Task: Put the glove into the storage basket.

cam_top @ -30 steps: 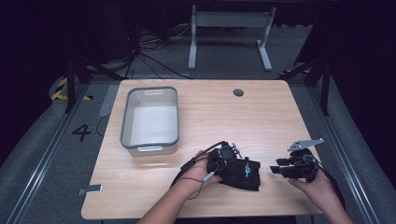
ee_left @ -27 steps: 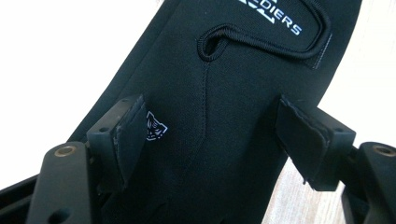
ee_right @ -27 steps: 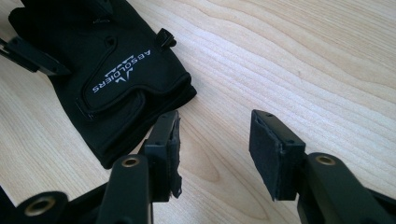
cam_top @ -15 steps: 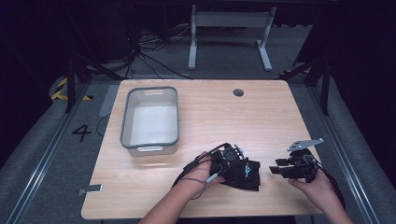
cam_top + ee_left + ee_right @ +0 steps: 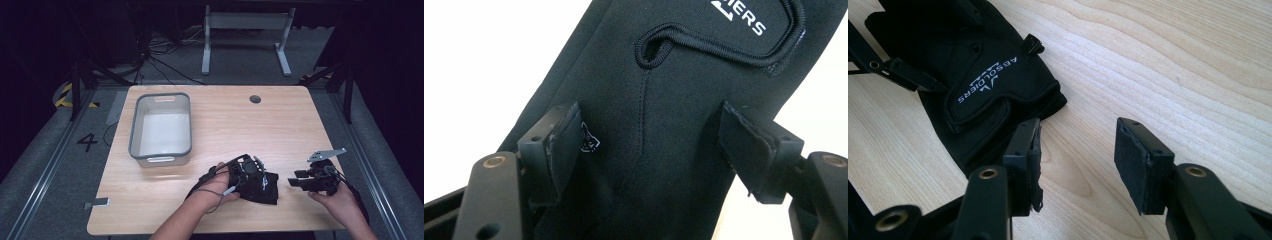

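A black glove (image 5: pixel 269 189) with white lettering lies flat on the wooden table (image 5: pixel 235 125) near its front edge. My left gripper (image 5: pixel 254 175) rests over the glove's left part. In the left gripper view the glove (image 5: pixel 664 90) runs between the pads (image 5: pixel 561 145), and my left gripper (image 5: pixel 649 137) is open. My right gripper (image 5: pixel 292 181) is open just right of the glove's cuff, low over the wood. In the right gripper view my right gripper (image 5: pixel 1078 150) has bare table between its pads, and the glove (image 5: pixel 983 85) lies to the upper left.
A grey-rimmed white bin (image 5: pixel 134 131) stands empty on the left half of the table. A small round hole (image 5: pixel 255 99) is set near the far edge. Bare wood stretches between the bin and the right edge.
My left gripper has shifted slightly on the glove. The right gripper and the glove stay about where they were.
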`<action>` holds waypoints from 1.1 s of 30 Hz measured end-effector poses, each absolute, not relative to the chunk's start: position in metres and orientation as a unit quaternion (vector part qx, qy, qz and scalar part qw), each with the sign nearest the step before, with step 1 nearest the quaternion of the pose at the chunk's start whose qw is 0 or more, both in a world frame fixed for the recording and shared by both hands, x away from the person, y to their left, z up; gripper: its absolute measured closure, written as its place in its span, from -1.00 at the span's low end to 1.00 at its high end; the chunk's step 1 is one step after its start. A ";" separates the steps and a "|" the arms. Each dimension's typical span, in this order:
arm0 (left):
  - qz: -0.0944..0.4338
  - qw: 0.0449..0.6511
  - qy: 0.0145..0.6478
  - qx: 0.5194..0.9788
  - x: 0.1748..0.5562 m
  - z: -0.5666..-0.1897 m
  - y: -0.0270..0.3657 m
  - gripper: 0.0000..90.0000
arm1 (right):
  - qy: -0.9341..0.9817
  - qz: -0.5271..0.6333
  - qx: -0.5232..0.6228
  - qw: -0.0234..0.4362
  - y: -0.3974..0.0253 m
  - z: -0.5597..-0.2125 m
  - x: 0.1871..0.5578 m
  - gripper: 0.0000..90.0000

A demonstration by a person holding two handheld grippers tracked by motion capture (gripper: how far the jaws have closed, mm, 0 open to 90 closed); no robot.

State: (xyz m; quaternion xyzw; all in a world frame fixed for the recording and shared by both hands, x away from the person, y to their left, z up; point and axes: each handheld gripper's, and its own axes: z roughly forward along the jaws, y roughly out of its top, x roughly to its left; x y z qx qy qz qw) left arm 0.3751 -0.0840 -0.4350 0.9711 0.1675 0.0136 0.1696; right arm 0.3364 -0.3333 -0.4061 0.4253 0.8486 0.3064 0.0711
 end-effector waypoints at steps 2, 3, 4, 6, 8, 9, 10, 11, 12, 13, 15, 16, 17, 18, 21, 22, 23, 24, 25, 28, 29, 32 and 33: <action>0.015 0.168 0.168 0.971 0.375 -0.435 -0.084 -0.38 | 0.848 0.307 0.426 0.071 -0.334 -0.406 0.336 0.19; 0.016 0.169 0.167 0.971 0.375 -0.435 -0.084 -0.36 | 0.848 0.307 0.425 0.071 -0.334 -0.406 0.336 0.19; 0.016 0.170 0.165 0.971 0.375 -0.434 -0.084 -0.32 | 0.848 0.308 0.425 0.072 -0.334 -0.406 0.336 0.19; 0.017 0.170 0.161 0.972 0.375 -0.434 -0.084 -0.24 | 0.849 0.308 0.424 0.071 -0.333 -0.406 0.337 0.20; 0.016 0.170 0.157 0.973 0.374 -0.433 -0.084 -0.14 | 0.849 0.308 0.423 0.071 -0.332 -0.406 0.337 0.20; 0.016 0.171 0.158 0.972 0.374 -0.433 -0.084 -0.08 | 0.849 0.308 0.423 0.071 -0.332 -0.406 0.337 0.21; 0.014 0.171 0.154 0.973 0.373 -0.432 -0.084 -0.01 | 0.849 0.309 0.423 0.071 -0.332 -0.406 0.337 0.21; 0.016 0.172 0.150 0.973 0.372 -0.431 -0.084 0.10 | 0.849 0.308 0.423 0.070 -0.332 -0.406 0.337 0.21; 0.017 0.170 0.142 0.975 0.371 -0.431 -0.085 0.17 | 0.849 0.309 0.423 0.070 -0.332 -0.406 0.337 0.22; 0.018 0.173 0.138 0.975 0.369 -0.431 -0.086 0.25 | 0.849 0.309 0.424 0.069 -0.332 -0.406 0.337 0.22; 0.017 0.167 0.142 0.975 0.368 -0.430 -0.087 0.35 | 0.848 0.311 0.424 0.068 -0.333 -0.406 0.337 0.22; 0.016 0.166 0.143 0.976 0.369 -0.429 -0.087 0.39 | 0.848 0.311 0.424 0.068 -0.333 -0.406 0.337 0.22; 0.013 0.166 0.148 0.975 0.369 -0.429 -0.088 0.41 | 0.847 0.312 0.425 0.068 -0.334 -0.406 0.337 0.22; 0.010 0.167 0.154 0.974 0.370 -0.429 -0.088 0.43 | 0.846 0.314 0.425 0.068 -0.334 -0.405 0.337 0.22; 0.008 0.164 0.161 0.973 0.371 -0.426 -0.088 0.48 | 0.845 0.315 0.426 0.069 -0.336 -0.405 0.337 0.22; 0.007 0.164 0.164 0.973 0.370 -0.425 -0.088 0.49 | 0.845 0.316 0.426 0.069 -0.337 -0.405 0.337 0.23; 0.011 0.166 0.166 0.972 0.370 -0.424 -0.088 0.49 | 0.845 0.316 0.426 0.069 -0.338 -0.405 0.337 0.23; 0.009 0.164 0.166 0.972 0.370 -0.422 -0.088 0.50 | 0.843 0.316 0.429 0.068 -0.339 -0.405 0.337 0.23; 0.008 0.166 0.167 0.972 0.369 -0.420 -0.088 0.50 | 0.842 0.317 0.430 0.069 -0.340 -0.405 0.337 0.23; 0.004 0.168 0.173 0.970 0.369 -0.411 -0.084 0.50 | 0.841 0.317 0.433 0.067 -0.341 -0.406 0.337 0.23; 0.001 0.172 0.176 0.969 0.369 -0.408 -0.082 0.50 | 0.840 0.317 0.434 0.067 -0.342 -0.406 0.337 0.23; -0.012 0.175 0.189 0.966 0.372 -0.403 -0.078 0.50 | 0.840 0.318 0.435 0.066 -0.342 -0.406 0.337 0.23; -0.010 0.178 0.191 0.965 0.372 -0.399 -0.076 0.50 | 0.841 0.317 0.434 0.066 -0.342 -0.406 0.337 0.23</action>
